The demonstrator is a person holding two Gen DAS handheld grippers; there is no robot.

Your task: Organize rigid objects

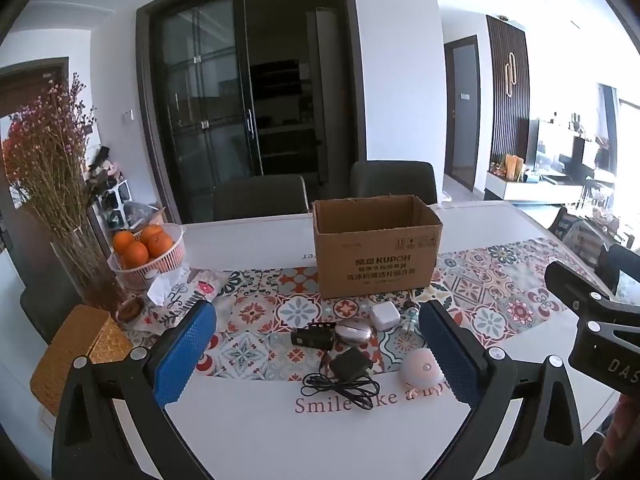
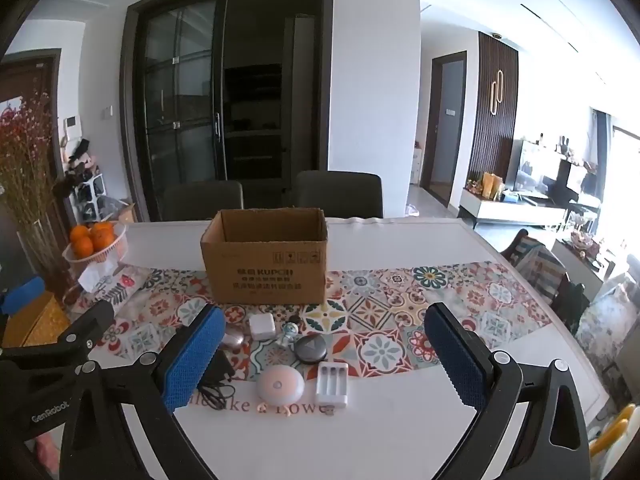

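both grippers, left (image 1: 320, 354) and right (image 2: 322, 356), hover spread wide and empty above small gadgets before the cardboard box (image 2: 266, 258)

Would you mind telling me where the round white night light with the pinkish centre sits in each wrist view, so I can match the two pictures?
Left wrist view: the round white night light sits low and right of centre, partly hidden behind the right blue finger pad.
Right wrist view: it lies low, near centre, left of the white battery charger.
Shared landmark: the open cardboard box stands behind it in both.
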